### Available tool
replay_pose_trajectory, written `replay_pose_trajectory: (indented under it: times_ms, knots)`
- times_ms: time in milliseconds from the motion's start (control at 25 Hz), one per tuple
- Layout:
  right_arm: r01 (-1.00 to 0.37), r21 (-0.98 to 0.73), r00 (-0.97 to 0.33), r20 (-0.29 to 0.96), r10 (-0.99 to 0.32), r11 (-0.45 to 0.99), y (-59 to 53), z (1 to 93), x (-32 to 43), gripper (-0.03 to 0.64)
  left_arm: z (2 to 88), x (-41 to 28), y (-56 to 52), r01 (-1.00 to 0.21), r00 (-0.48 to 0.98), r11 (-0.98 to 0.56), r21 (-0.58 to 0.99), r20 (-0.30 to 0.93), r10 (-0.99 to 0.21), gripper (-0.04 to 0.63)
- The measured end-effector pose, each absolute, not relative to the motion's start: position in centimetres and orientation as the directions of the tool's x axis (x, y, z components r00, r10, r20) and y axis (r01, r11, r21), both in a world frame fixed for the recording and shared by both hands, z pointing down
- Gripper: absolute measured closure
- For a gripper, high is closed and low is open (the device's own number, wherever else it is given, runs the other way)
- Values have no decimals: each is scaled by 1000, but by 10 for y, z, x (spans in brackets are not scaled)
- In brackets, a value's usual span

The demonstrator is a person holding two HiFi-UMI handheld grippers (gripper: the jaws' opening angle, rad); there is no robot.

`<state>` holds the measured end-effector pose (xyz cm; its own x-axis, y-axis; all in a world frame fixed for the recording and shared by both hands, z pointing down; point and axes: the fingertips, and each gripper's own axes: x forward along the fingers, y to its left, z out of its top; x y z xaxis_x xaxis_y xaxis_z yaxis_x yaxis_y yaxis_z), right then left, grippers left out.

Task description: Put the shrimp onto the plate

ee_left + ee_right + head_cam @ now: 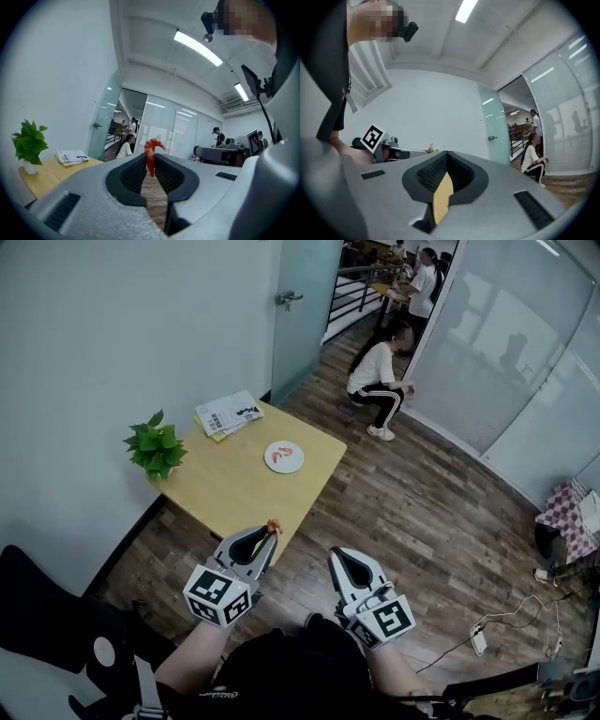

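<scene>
Left gripper (pixel 266 540) clamped on shrimp (pixel 150 149); right gripper (pixel 446 158) shut, empty.
Shrimp is pinched at the jaw tips, curled end up, just at the table's (pixel 225 491) near corner. Plate (pixel 284 457) lies on the table towards its right edge, well apart from the shrimp, with a red-orange piece on it. Right gripper is off the table, over the floor beside the near corner.

A small wooden table (pixel 234 486) stands on the brown wood floor (pixel 422 521), pushed up to the white wall (pixel 112 334). A white plate (pixel 293 464) sits near the middle. Left of the plate is a green plant (pixel 156 446). Behind the plate, by the wall, lie some papers (pixel 229 414).
</scene>
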<state>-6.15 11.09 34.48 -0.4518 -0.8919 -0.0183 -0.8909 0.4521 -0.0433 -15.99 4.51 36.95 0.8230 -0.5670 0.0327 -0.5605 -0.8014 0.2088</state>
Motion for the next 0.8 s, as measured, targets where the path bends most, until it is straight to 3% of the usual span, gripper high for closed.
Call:
replay_pose_trajectory:
  times_ms: [520,800]
  knots:
    - [-876,-73,-474,-37,-880,476,40,361,-29,614,389,-124,-17,-578,815,-790,205,86,-573,538]
    - [-865,-89,-493,-27,-870,493,-19,363,29,614,384,-70,-74,-601,799,-776,192,106,-592,538]
